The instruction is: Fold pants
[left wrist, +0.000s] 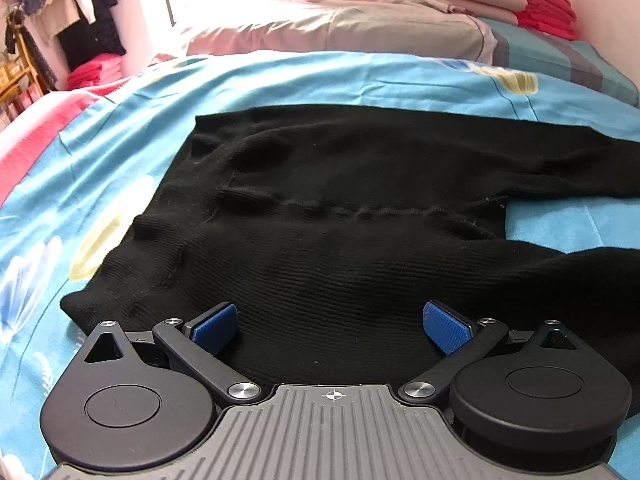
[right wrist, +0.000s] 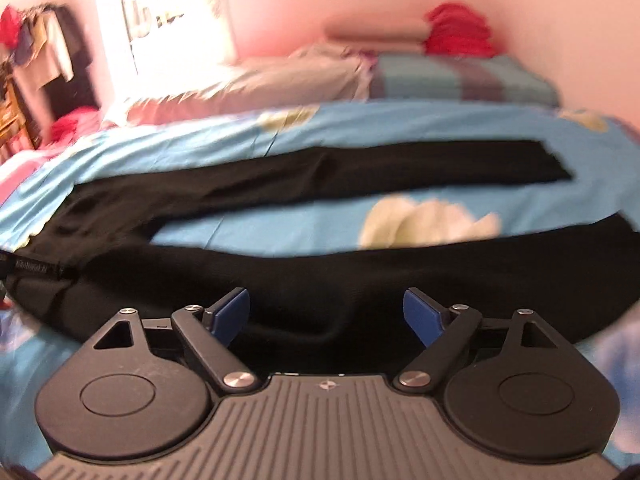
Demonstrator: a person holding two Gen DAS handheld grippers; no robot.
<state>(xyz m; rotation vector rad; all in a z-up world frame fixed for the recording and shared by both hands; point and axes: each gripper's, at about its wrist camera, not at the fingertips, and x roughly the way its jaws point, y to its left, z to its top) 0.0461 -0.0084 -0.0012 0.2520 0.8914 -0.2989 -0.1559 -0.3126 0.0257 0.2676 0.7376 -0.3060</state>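
The black pants lie flat on the bed, legs apart, unfolded; my left hand-held gripper and right hand-held gripper gape wide, empty.

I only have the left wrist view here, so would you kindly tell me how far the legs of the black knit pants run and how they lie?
Observer: In the right wrist view, the far leg of the black knit pants lies straight and its cuff ends on the blue flowered bedsheet.
Operator: And the near leg?
Observer: The near leg runs past the picture's right edge, so its cuff is hidden.
Operator: Do the legs touch?
Observer: No, a strip of sheet shows between them.
Operator: Is the right claw holding anything?
Observer: No. The right claw is open over the near leg.
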